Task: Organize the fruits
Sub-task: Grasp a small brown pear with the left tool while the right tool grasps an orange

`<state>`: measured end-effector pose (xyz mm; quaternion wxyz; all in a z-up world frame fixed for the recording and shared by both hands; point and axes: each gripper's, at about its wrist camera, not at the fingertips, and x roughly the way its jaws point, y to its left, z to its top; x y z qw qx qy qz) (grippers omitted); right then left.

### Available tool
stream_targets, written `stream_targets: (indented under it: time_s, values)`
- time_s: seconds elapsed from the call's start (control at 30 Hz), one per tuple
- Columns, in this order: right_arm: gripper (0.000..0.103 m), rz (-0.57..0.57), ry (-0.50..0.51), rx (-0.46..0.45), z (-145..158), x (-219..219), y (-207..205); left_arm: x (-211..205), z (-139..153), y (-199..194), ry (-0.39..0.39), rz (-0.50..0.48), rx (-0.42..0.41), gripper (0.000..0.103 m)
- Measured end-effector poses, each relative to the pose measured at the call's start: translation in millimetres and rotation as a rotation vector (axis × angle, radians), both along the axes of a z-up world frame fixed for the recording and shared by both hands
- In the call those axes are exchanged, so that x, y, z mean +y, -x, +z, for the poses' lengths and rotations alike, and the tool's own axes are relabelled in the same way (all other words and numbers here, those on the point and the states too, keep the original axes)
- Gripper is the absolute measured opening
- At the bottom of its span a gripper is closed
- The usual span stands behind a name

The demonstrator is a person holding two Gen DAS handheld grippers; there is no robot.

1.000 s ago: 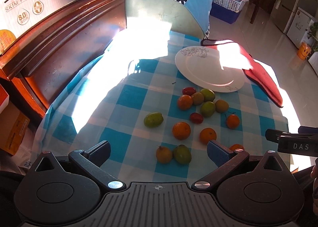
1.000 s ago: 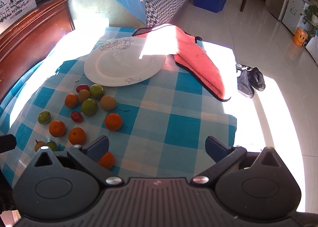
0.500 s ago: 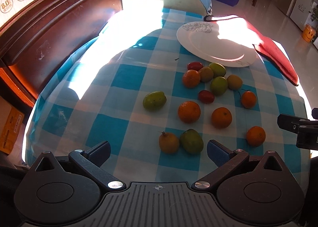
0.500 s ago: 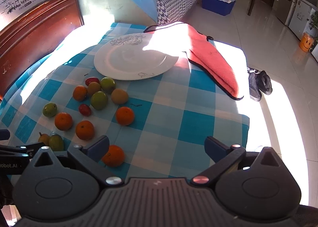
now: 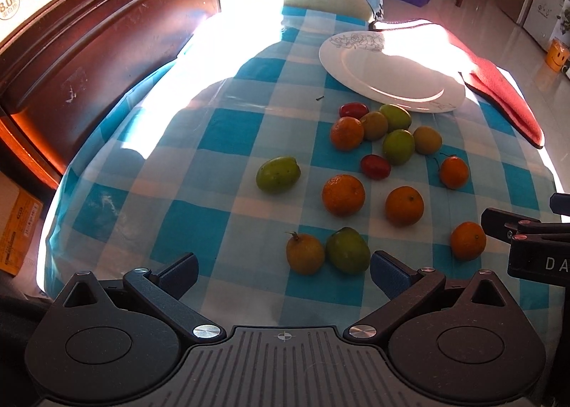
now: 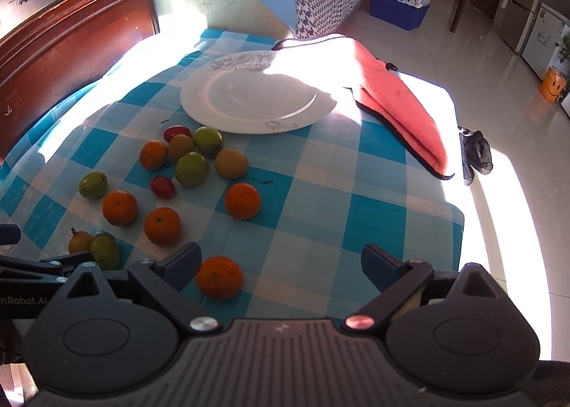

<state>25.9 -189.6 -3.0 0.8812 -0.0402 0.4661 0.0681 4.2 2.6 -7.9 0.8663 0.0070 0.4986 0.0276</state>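
Several small fruits lie loose on the blue checked tablecloth [image 5: 213, 193]: oranges [image 5: 343, 195], green fruits [image 5: 278, 174], red ones [image 5: 374, 166] and a yellow-brown one [image 5: 305, 253]. An empty white plate [image 5: 388, 73] [image 6: 256, 100] sits beyond them. My left gripper [image 5: 283, 269] is open and empty, just short of the yellow-brown and green pair [image 5: 348, 254]. My right gripper [image 6: 279, 259] is open and empty; the nearest orange [image 6: 220, 277] lies by its left finger.
A red cloth [image 6: 402, 111] lies right of the plate, over the table's far right edge. A dark wooden headboard [image 5: 89, 43] runs along the left. The table's right edge drops to a tiled floor with shoes [image 6: 475, 154].
Both grippers have moved forward and lower toward the fruits, which now look nearer and larger. Both stay open. No fruit has moved.
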Motion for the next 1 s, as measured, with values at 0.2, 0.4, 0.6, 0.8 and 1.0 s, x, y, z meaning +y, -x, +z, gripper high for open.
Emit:
stream_targets:
  time_s: [0.2,0.4,0.6,0.8,1.0]
  values:
    - [0.084,0.017,-0.004,0.009,-2.2,2.3,1.3,-1.5,3.3,2.1,0.017,-0.019,-0.032,0.094]
    - [0.054,0.021,-0.012,0.038,-4.9,1.7,0.6,-2.2,2.3,1.9,0.031,-0.026,-0.028,0.059]
    - [0.024,0.012,-0.036,0.066,-8.5,-2.6,-1.3,2.0,-1.2,0.9,0.063,-0.02,-0.009,0.024]
    - [0.024,-0.041,-0.112,0.077,-6.6,-18.4,-2.7,10.3,0.3,1.5,0.062,-0.009,-0.026,0.027]
    - [0.07,-0.094,-0.217,0.076,-2.2,-33.9,-0.8,32.3,1.7,3.3,0.098,0.03,-0.046,0.066]
